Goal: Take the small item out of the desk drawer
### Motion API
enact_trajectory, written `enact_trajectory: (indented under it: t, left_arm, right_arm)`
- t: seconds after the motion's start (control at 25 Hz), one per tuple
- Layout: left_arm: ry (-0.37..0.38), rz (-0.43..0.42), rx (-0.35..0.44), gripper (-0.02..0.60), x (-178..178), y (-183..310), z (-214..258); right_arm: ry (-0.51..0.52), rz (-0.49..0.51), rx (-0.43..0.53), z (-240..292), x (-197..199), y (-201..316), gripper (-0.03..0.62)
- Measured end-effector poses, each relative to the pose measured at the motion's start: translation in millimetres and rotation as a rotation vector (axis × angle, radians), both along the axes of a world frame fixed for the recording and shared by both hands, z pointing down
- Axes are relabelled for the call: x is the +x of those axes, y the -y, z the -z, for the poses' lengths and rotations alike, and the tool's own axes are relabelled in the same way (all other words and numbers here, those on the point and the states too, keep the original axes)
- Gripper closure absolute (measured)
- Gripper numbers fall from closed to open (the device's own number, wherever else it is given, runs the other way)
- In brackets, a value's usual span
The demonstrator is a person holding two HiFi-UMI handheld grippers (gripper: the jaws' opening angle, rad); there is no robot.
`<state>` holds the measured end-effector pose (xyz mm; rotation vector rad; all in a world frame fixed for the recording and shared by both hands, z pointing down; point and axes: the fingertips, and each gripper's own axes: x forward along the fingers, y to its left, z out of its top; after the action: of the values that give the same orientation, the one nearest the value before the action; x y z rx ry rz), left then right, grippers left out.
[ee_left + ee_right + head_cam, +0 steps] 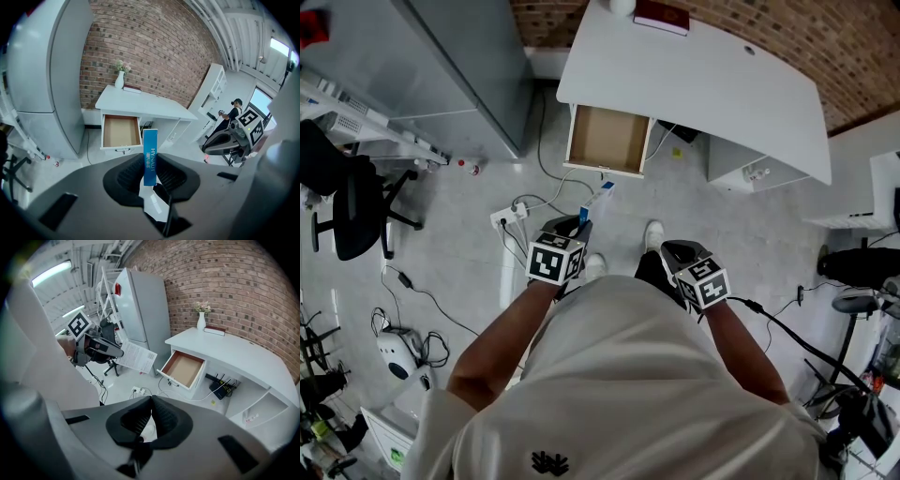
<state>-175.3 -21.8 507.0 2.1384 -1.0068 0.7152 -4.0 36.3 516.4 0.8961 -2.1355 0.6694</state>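
- Beneath the front edge of the white desk [703,84], one drawer [607,139] stands pulled fully out; its brown bottom is bare.
- In front of the desk, out of the drawer and clear of the floor, one small item, a narrow blue-and-white box [150,157], is carried upright.
- Left gripper [150,174]: its two jaws pinch the lower part of the box, one pad on each broad face, and the upper part rises above them toward the desk.
- Right gripper [149,420]: its two jaws are pressed together with nothing between them. It is level with the left gripper, on the side further from the drawer.
- Each of the two grippers bears one cube with square markers, and each sits in one of the person's two hands.
- On the desk top, at the end against the brick wall [154,51], stand one white vase [119,79] with flowers and, just beside it, one dark red book [662,16].
- On the floor before the desk are the person's two white shoes [653,234] and one white power strip [508,217] with its cables.
- Beside the desk, on the drawer's side, stands one tall grey cabinet [459,66]; beyond it is one black office chair [352,202].
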Motion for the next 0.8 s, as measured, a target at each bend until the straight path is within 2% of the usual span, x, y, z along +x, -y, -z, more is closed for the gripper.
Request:
enact_trajectory:
  t: [0.8]
  left_arm:
    - [0.018,-0.025,0.002,0.492,23,11,3]
  right_arm:
    - [0.003,-0.045,0.024,6,30,5,0.563]
